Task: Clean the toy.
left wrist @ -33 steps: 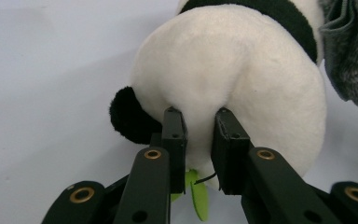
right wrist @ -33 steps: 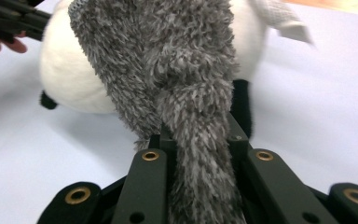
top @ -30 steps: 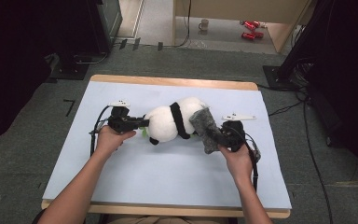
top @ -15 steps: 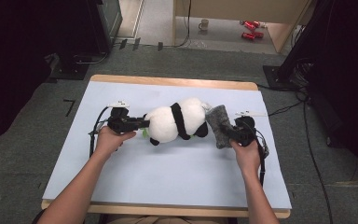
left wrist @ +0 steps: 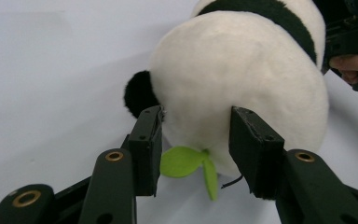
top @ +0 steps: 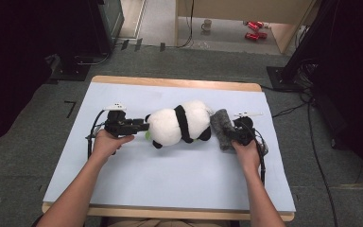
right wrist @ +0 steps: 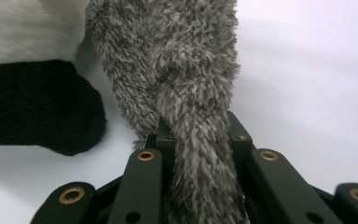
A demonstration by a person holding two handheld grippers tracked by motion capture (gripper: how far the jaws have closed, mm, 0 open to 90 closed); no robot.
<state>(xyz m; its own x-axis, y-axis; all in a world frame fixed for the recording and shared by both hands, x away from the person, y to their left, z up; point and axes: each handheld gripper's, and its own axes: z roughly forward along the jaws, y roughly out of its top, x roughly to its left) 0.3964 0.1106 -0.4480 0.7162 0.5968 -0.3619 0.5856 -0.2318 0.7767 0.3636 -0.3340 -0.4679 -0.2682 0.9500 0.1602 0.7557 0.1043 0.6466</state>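
A black-and-white panda plush (top: 177,125) lies on its side mid-table. My left gripper (top: 144,126) is at its head end. In the left gripper view the jaws have just been opening and now stand apart around the white head (left wrist: 242,70), above a green leaf (left wrist: 182,161); the pads do not press it. My right gripper (top: 231,134) sits at the panda's other end, shut on a grey furry cloth (top: 220,124). In the right gripper view that grey fur (right wrist: 182,60) is pinched between the jaws (right wrist: 198,135), beside a black panda limb (right wrist: 32,107).
A pale blue mat (top: 170,179) covers the wooden table, with bare room in front of the panda and behind it. Cables trail off the right side. On the floor beyond stand a mug (top: 207,23) and red objects (top: 253,29).
My right gripper has carried the grey cloth to the right and down onto the table. The panda has settled flatter on the mat. The left hand has stayed in place.
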